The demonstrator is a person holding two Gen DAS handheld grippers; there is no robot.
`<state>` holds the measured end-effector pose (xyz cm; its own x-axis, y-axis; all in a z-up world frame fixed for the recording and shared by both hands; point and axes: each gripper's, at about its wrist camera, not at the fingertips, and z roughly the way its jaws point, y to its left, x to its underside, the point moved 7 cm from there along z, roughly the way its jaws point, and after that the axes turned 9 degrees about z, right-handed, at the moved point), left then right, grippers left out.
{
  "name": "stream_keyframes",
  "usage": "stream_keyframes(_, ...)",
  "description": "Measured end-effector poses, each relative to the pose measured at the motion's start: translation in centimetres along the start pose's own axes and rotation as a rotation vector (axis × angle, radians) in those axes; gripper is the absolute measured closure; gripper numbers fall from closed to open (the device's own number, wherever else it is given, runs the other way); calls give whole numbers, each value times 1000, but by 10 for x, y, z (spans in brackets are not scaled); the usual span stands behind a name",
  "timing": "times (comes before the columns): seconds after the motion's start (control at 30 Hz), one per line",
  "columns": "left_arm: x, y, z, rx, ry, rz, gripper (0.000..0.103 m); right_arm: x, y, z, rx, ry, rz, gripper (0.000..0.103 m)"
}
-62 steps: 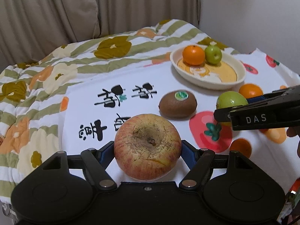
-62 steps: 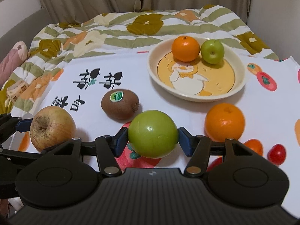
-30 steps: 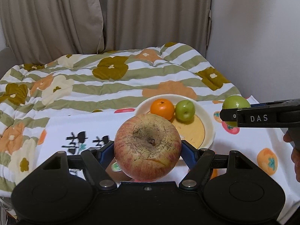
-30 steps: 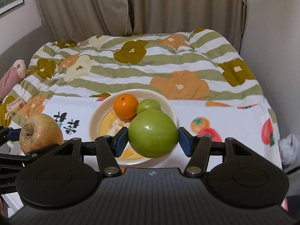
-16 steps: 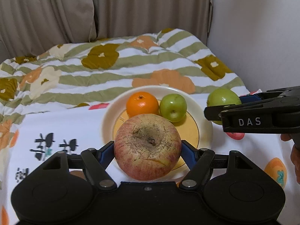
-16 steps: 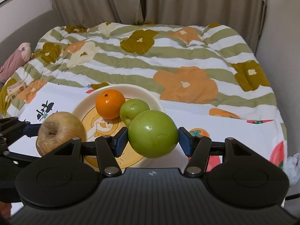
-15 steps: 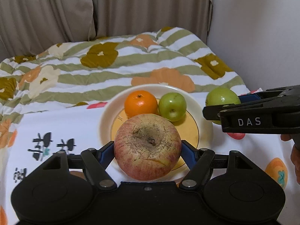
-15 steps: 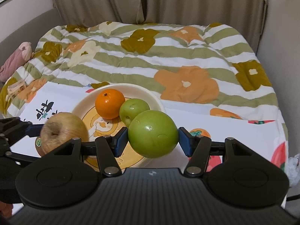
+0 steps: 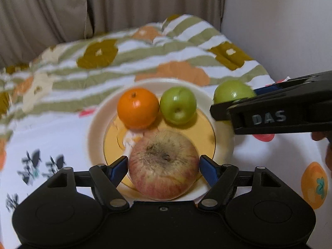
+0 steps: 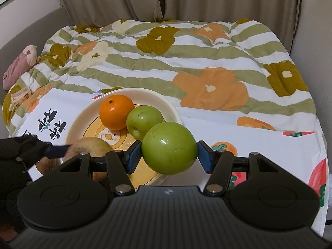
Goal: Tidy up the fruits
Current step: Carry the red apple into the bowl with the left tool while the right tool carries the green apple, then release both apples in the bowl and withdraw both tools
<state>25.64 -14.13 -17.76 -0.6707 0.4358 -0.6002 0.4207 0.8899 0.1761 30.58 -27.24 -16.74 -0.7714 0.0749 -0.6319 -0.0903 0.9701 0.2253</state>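
A cream plate (image 9: 95, 122) (image 10: 164, 101) holds an orange (image 9: 138, 108) (image 10: 116, 112) and a small green apple (image 9: 178, 105) (image 10: 144, 122). My left gripper (image 9: 164, 169) is open around a red-yellow apple (image 9: 164, 165) that sits on the plate's near part, with small gaps to both blue pads. That apple shows partly in the right wrist view (image 10: 91, 146). My right gripper (image 10: 169, 154) is shut on a large green apple (image 10: 169, 148) (image 9: 232, 92) and holds it above the plate's right rim.
The plate rests on a white fruit-printed cloth (image 10: 259, 137) over a striped floral quilt (image 10: 186, 58). A kiwi (image 10: 44, 166) lies left of the plate, half hidden by the left gripper. A wall (image 9: 280, 31) stands at the right, curtains behind.
The left gripper has lowered the red-yellow apple onto the plate and its jaws have opened. The right gripper has stayed shut on the green apple, moving closer to the plate.
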Motion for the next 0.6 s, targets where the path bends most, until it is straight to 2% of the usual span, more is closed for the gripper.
stream_keyframes(0.07, -4, 0, -8, -15, -25, 21, 8, 0, 1, -2, -3, -3, 5, 30)
stream_keyframes(0.23, 0, 10, -23, -14, -32, -16, 8, -1, 3, -4, -11, -6, 5, 30)
stream_keyframes(0.6, 15, 23, -44, -62, -21, -53, 7, 0, 15, 7, -79, 25, 42, 30)
